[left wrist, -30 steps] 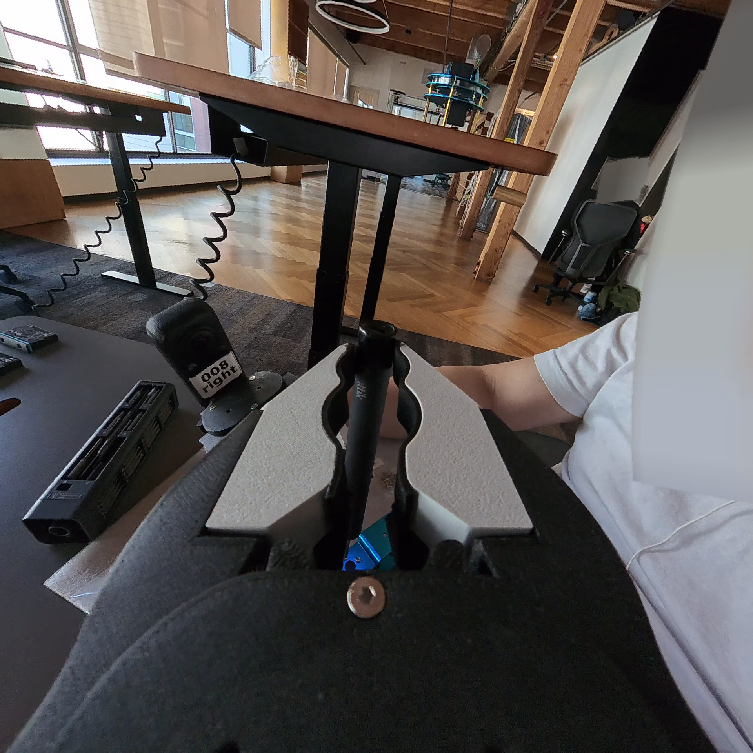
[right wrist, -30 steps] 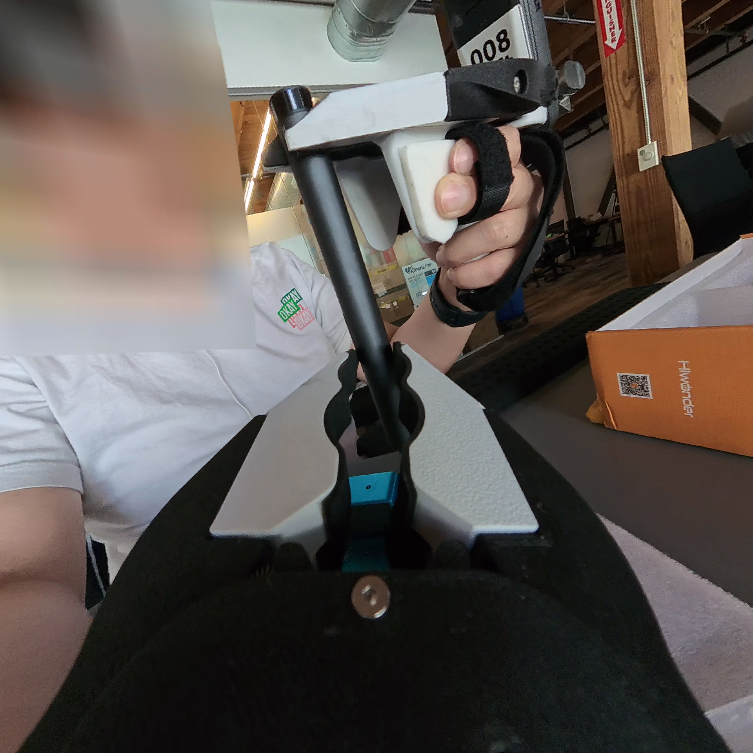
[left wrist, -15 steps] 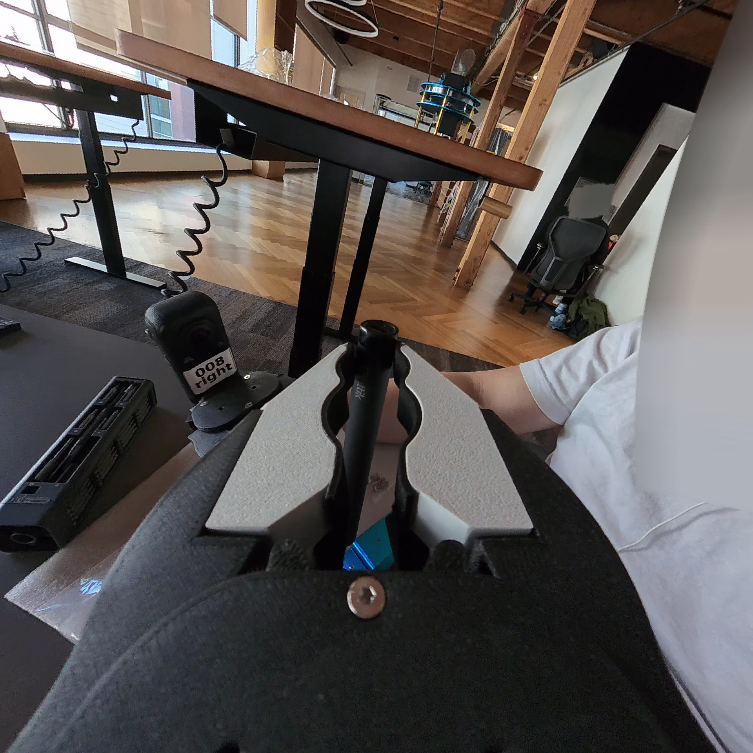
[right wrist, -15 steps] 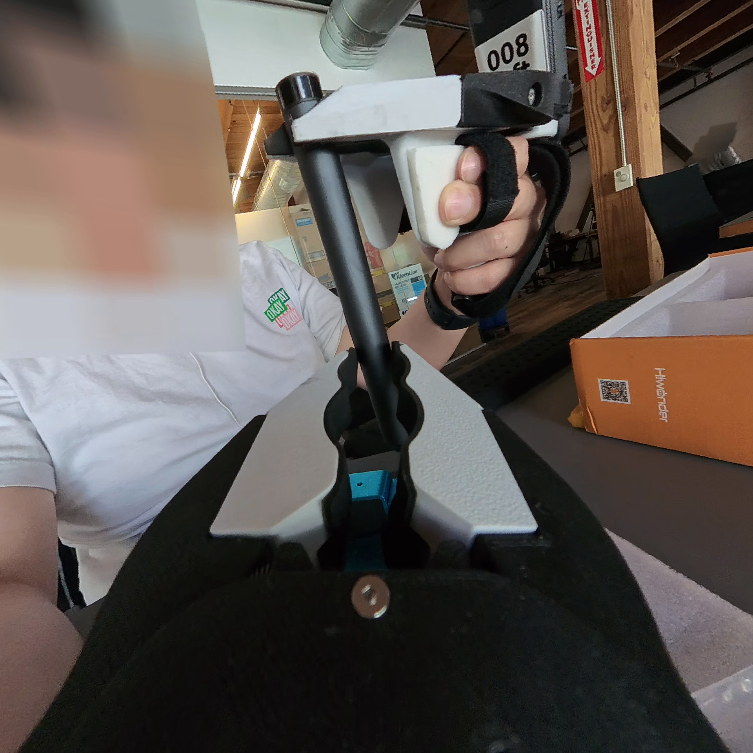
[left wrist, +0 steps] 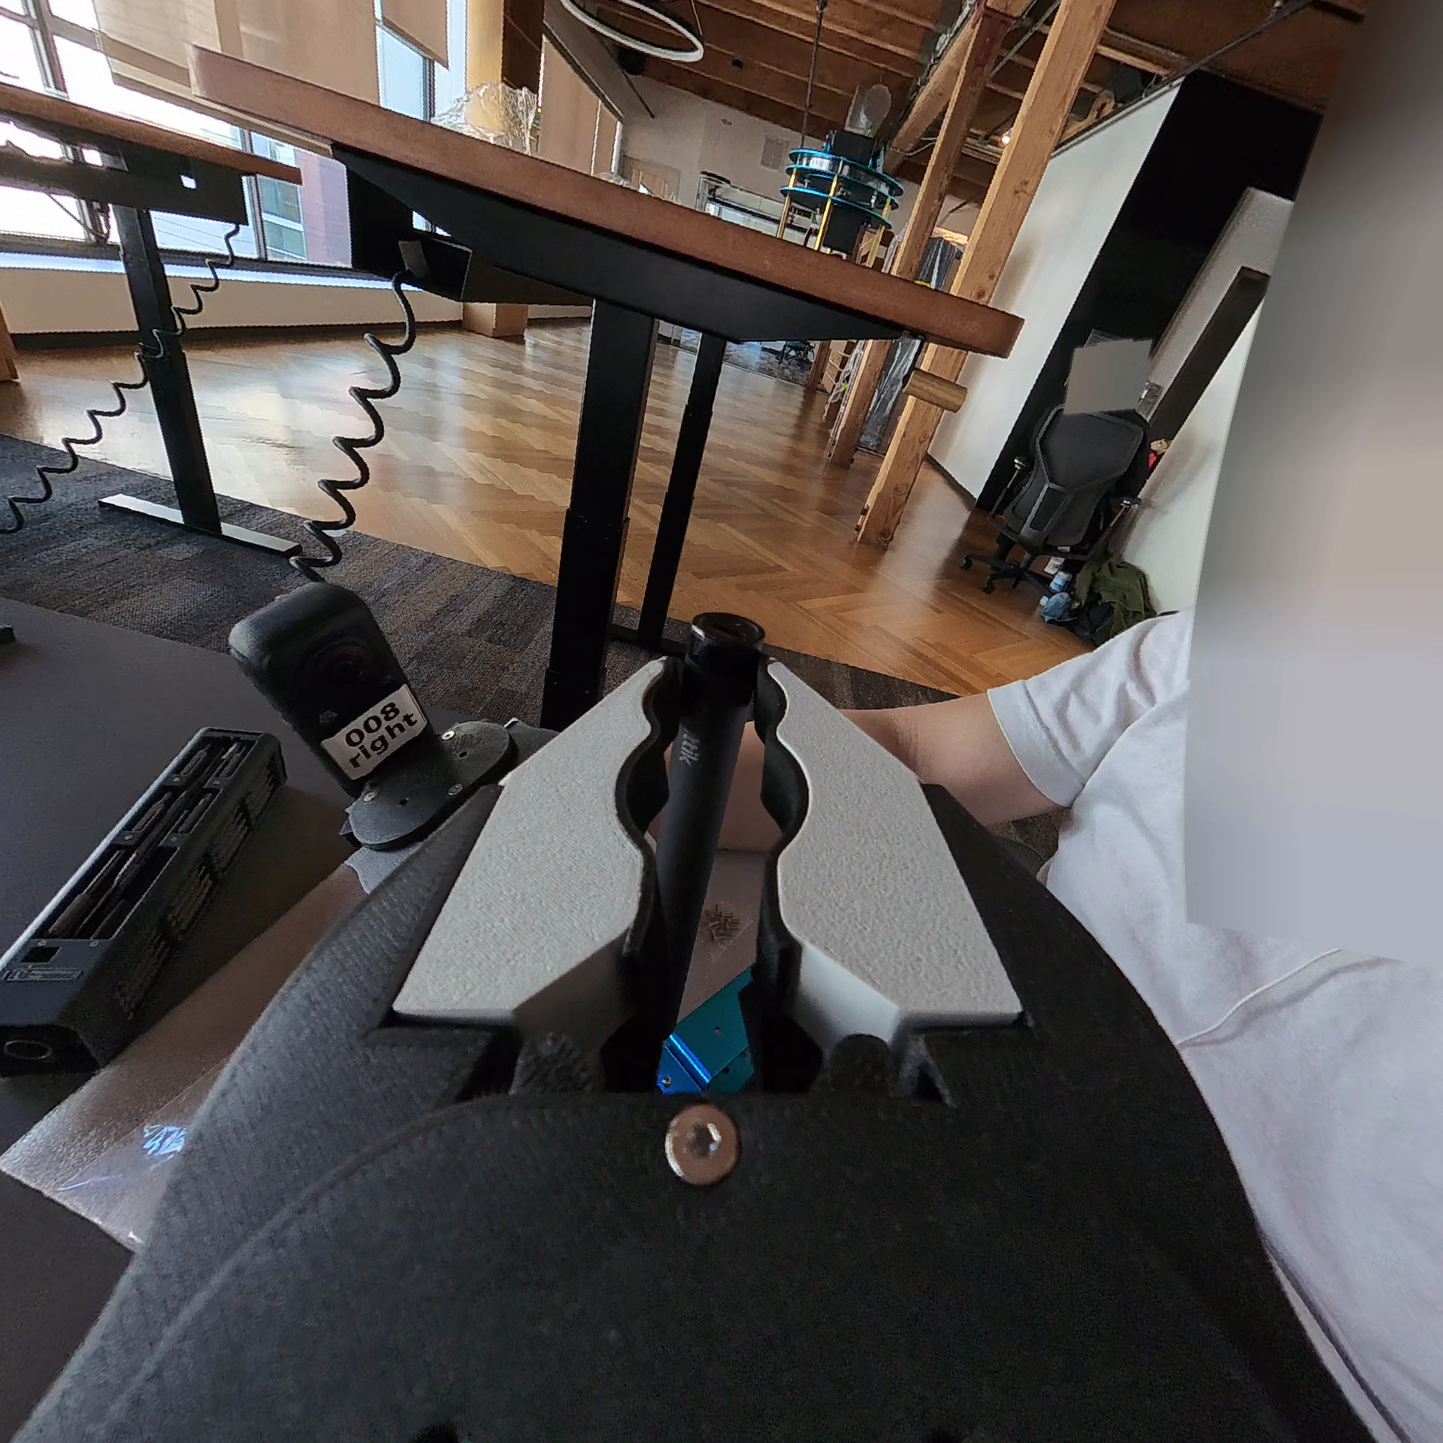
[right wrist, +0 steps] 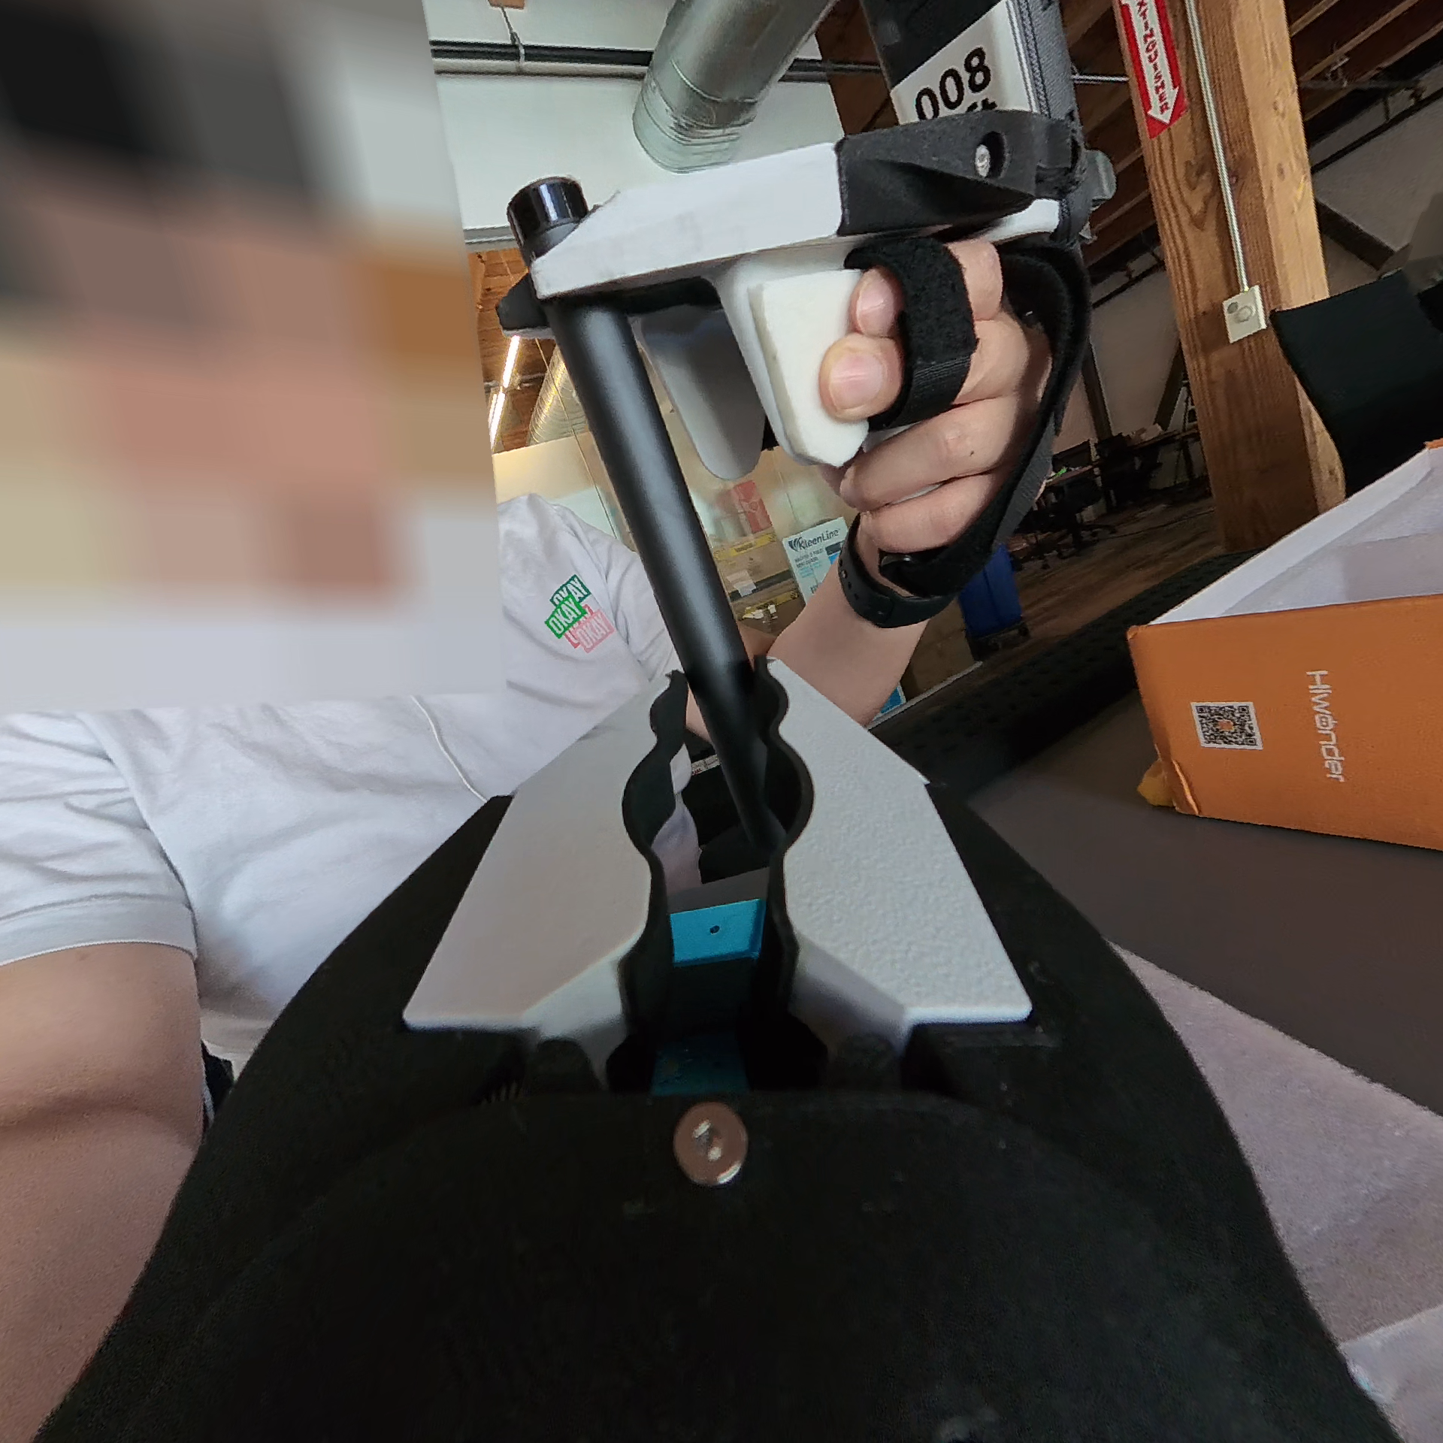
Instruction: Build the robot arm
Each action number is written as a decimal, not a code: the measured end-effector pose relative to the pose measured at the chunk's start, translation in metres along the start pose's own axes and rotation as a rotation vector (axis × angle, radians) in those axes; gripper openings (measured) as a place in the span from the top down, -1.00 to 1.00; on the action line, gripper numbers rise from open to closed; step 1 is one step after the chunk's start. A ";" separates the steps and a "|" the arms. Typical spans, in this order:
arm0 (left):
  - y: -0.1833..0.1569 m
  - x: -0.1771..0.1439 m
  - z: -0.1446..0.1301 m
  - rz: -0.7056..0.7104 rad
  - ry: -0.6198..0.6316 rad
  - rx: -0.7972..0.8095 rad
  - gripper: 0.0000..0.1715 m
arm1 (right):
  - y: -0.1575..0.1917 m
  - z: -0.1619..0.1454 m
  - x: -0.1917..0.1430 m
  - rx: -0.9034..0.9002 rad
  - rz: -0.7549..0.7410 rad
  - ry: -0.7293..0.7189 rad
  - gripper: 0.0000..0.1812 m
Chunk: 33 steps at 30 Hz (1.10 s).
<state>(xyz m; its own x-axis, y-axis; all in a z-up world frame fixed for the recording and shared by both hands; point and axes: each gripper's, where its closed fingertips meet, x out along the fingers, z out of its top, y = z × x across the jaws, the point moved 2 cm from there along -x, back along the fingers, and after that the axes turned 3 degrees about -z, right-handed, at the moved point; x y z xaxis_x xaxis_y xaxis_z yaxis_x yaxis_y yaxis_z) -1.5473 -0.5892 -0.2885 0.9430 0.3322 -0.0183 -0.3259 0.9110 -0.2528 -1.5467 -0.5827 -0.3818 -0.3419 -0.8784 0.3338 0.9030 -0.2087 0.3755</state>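
My left gripper (left wrist: 714,687) is shut on a long black screwdriver (left wrist: 691,820), which runs down between its white fingers. The tip points toward a blue metal bracket (left wrist: 707,1031) below. My right gripper (right wrist: 718,687) is shut on that blue bracket (right wrist: 714,929), deep between its fingers. In the right wrist view the screwdriver (right wrist: 656,500) slants down from the left gripper (right wrist: 703,226) above into the gap over the bracket. A hand (right wrist: 937,437) grips the left gripper's handle. The right gripper's black camera (left wrist: 328,679) shows in the left wrist view.
A black bit case (left wrist: 140,882) lies on the dark table (left wrist: 78,742) at left, beside a grey foam sheet (left wrist: 117,1124) with small screws (left wrist: 722,925). An orange box (right wrist: 1288,718) stands at right. A person in a white shirt (right wrist: 312,781) sits close. Left tips to right tips: about 9 centimeters. The black bit case (left wrist: 140,882) is about 25 centimeters from both grippers' fingertips.
The left wrist view has swung slightly right, so the bit case sits farther left. Both grips hold as before, and the screwdriver stays over the blue bracket.
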 end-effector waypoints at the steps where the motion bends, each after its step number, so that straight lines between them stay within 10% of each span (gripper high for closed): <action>1: 0.000 0.000 0.000 -0.003 0.000 -0.002 0.79 | 0.000 0.000 0.000 0.003 0.001 0.000 0.83; 33: 0.002 -0.002 -0.002 0.006 -0.003 0.000 0.80 | 0.000 0.003 -0.004 -0.039 -0.065 0.009 0.78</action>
<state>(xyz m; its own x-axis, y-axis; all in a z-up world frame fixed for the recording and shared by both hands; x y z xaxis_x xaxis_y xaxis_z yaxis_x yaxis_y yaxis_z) -1.5495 -0.5889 -0.2907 0.9407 0.3387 -0.0173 -0.3319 0.9088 -0.2528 -1.5463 -0.5779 -0.3804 -0.3979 -0.8664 0.3016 0.8885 -0.2820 0.3621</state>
